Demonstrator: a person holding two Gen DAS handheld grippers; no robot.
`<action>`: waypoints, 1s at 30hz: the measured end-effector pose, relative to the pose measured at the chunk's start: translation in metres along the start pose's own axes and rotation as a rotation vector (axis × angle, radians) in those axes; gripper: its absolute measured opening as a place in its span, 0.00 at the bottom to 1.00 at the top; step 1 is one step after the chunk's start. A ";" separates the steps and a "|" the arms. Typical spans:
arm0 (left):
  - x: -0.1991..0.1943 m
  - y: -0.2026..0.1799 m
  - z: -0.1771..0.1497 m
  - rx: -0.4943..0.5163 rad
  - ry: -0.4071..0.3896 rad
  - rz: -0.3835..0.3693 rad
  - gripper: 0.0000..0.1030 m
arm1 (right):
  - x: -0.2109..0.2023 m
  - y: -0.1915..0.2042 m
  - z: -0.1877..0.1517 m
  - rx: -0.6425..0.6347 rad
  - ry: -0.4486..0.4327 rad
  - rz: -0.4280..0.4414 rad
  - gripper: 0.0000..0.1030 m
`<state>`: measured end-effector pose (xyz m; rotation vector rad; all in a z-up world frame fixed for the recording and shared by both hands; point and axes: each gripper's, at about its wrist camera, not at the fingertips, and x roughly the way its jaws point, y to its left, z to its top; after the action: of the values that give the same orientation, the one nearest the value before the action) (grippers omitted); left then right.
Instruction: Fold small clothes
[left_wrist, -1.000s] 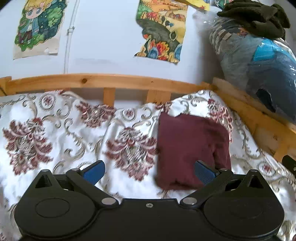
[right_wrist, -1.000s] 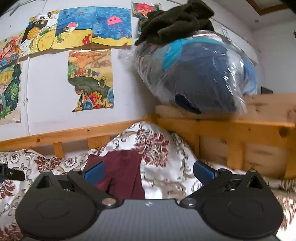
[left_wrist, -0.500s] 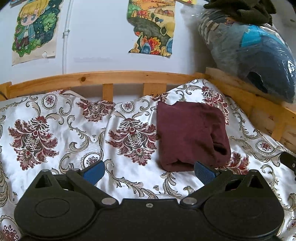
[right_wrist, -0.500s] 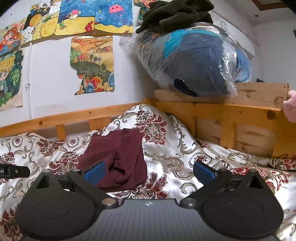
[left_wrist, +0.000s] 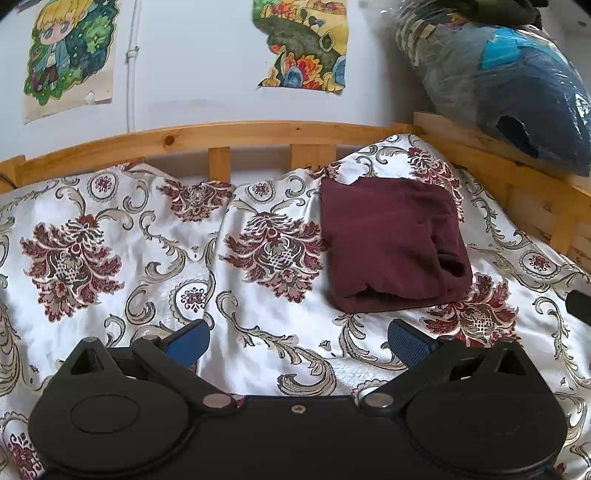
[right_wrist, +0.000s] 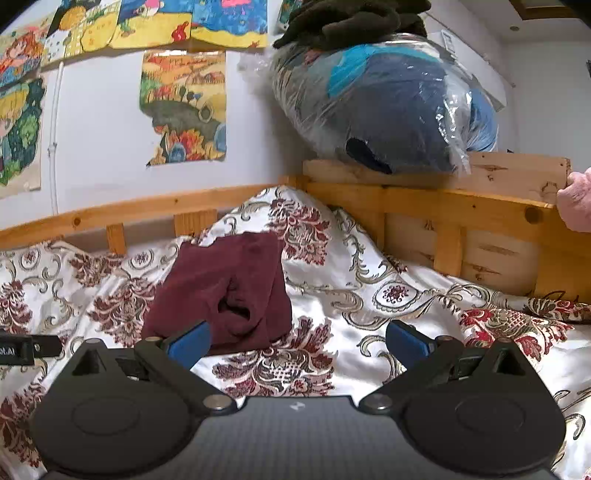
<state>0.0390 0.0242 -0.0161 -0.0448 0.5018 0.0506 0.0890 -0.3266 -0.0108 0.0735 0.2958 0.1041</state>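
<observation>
A dark maroon garment (left_wrist: 391, 240) lies folded into a compact square on the floral bedspread (left_wrist: 110, 258), near the far right corner of the bed. It also shows in the right wrist view (right_wrist: 225, 288), with a rolled opening facing me. My left gripper (left_wrist: 297, 341) is open and empty, held back from the garment's near edge. My right gripper (right_wrist: 297, 339) is open and empty, to the right of and behind the garment; its left fingertip (right_wrist: 188, 341) overlaps the garment's near edge in view.
A wooden bed rail (left_wrist: 221, 140) runs along the back and the right side (right_wrist: 461, 206). A plastic-wrapped blue bundle (right_wrist: 388, 107) with dark clothes on top sits on the right rail. Posters (left_wrist: 303, 44) hang on the wall. A pink object (right_wrist: 576, 203) shows at the right edge.
Both grippers have pulled back and up from the folded garment, so more bedspread shows in front of it. The garment has stayed in place.
</observation>
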 end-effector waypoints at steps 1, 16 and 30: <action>0.001 0.000 0.000 -0.005 0.005 -0.001 0.99 | 0.001 0.000 -0.001 -0.004 0.004 -0.002 1.00; 0.006 0.003 -0.003 -0.010 0.035 0.011 0.99 | 0.002 0.001 -0.002 -0.014 0.009 -0.017 1.00; 0.003 -0.001 -0.002 -0.005 0.034 0.006 0.99 | 0.002 0.002 -0.002 -0.020 0.010 -0.017 1.00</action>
<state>0.0409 0.0227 -0.0198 -0.0491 0.5357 0.0575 0.0901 -0.3246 -0.0133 0.0505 0.3053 0.0908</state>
